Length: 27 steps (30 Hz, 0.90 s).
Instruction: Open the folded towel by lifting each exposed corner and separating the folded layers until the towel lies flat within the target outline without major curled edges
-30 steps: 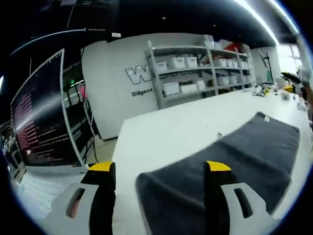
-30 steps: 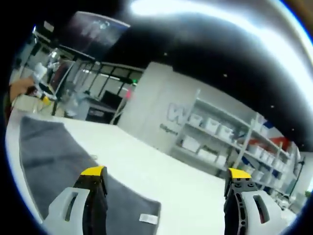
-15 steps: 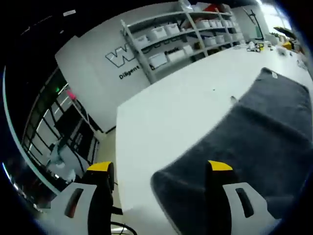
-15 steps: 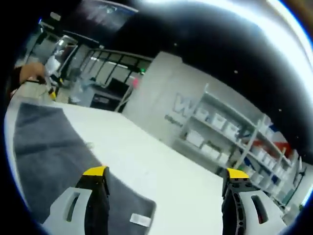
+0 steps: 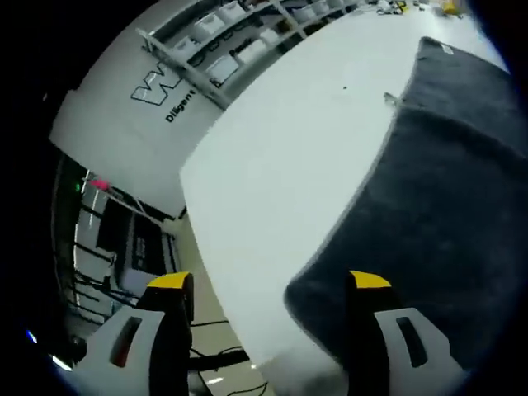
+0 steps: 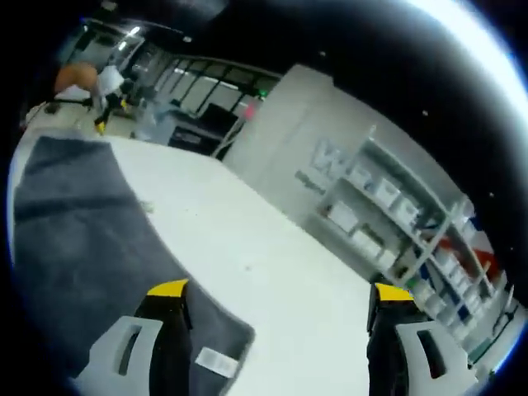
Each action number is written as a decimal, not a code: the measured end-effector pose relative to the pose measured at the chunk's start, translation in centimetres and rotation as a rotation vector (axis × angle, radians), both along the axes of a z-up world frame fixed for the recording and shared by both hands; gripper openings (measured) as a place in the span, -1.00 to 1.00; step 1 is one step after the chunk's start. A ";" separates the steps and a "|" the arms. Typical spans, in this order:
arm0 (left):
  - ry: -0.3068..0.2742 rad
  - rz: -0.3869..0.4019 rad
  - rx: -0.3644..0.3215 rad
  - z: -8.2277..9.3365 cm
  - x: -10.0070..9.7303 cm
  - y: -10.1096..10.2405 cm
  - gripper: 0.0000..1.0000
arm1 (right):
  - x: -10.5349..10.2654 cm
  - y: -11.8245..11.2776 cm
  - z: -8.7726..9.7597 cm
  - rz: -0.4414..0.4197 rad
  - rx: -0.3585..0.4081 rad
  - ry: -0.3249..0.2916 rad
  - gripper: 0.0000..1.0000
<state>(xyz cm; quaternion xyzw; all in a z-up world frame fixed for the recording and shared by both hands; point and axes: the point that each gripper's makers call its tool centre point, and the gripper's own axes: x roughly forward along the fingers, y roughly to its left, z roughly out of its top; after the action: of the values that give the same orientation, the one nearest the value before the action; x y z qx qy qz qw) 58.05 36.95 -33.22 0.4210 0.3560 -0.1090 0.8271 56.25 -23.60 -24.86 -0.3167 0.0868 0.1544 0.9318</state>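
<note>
Grey towel (image 5: 429,206) lies folded beneath my wide, empty left tongs (image 5: 268,285) and right tongs (image 6: 276,293); next, I reckon, pinch its near corners.

In the left gripper view the grey towel (image 5: 429,206) is running off the right edge, its far end cut away. The shelf boxes (image 5: 235,37) are staying too small to read — wall lettering (image 5: 177,103) half clipped. In the right gripper view the towel's label (image 6: 216,361) is blurring, unreadable.
</note>
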 end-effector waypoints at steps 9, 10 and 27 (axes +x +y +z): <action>0.118 -0.033 0.113 -2.4 1.4 0.8 0.41 | 1.3 0.0 -3.2 0.050 -0.053 0.093 0.50; 0.127 -0.037 0.112 -2.6 1.6 0.8 0.37 | 1.7 0.1 -3.5 0.062 -0.059 0.098 0.47; 0.373 -0.072 0.145 -6.0 2.6 1.7 0.13 | 4.5 0.1 -9.8 0.176 -0.148 0.325 -0.03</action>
<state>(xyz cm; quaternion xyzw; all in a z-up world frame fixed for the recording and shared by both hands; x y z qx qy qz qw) 60.70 38.63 -39.19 0.4642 0.4949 -0.1887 0.7099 60.73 -23.47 -34.62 -0.3616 0.2190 0.2777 0.8626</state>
